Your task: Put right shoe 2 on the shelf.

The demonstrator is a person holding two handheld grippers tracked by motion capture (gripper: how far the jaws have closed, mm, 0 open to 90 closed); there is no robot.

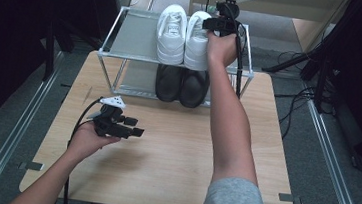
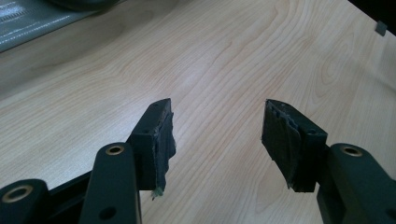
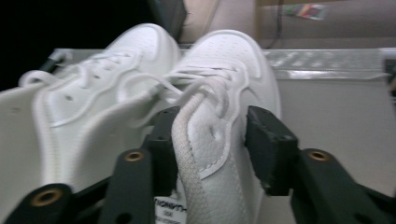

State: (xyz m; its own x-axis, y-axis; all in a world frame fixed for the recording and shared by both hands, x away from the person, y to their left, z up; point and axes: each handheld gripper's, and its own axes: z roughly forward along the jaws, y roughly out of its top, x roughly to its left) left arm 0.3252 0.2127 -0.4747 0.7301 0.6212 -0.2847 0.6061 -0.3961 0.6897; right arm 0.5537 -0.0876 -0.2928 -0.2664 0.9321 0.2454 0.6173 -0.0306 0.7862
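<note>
Surroundings: a metal-framed rack [image 1: 125, 31] stands at the far end of the wooden bench [image 1: 173, 156]; two black shoes [image 1: 181, 84] sit on its lower shelf.
Count: two white sneakers [image 1: 171, 33], side by side on the top shelf.
Texture: smooth white leather, woven laces.
Right hand-held gripper [image 3: 210, 135]: jaws apart, straddling the right sneaker's [image 3: 219, 116] collar, not pressing.
Left hand-held gripper [image 2: 217, 135]: open, empty, over bare bench.

White sneaker pair on rack top shelf
Right sneaker [image 1: 197, 41] upright beside left sneaker [image 1: 171, 33], touching, toes pointing away.
</note>
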